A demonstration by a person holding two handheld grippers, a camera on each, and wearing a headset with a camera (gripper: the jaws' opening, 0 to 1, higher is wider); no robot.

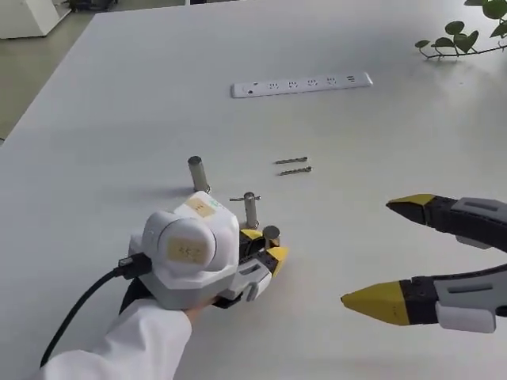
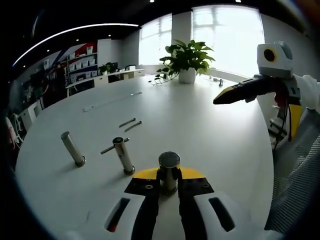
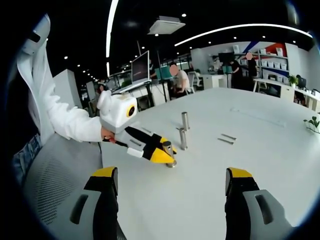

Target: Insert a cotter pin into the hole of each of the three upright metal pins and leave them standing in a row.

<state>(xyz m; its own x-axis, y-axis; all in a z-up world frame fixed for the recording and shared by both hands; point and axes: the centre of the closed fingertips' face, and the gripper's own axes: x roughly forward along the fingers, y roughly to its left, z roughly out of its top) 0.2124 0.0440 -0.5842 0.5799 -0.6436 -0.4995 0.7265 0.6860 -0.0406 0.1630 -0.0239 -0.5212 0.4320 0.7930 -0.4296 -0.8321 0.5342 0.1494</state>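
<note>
Three upright metal pins stand in a row on the white table. The far pin (image 1: 196,173) is bare. The middle pin (image 1: 250,209) has a cotter pin (image 1: 240,198) through its hole. My left gripper (image 1: 271,245) is shut on the near pin (image 2: 169,170), upright on the table. Two loose cotter pins (image 1: 292,165) lie beyond the row. My right gripper (image 1: 388,253) hovers wide open to the right, holding nothing; its yellow fingertips (image 3: 106,175) frame the row of pins (image 3: 184,131).
A white power strip (image 1: 301,84) lies further back on the table (image 1: 396,150). A potted plant's leaves (image 1: 463,36) reach in at the far right corner. A black cable (image 1: 79,305) trails from my left gripper. People sit at desks in the background.
</note>
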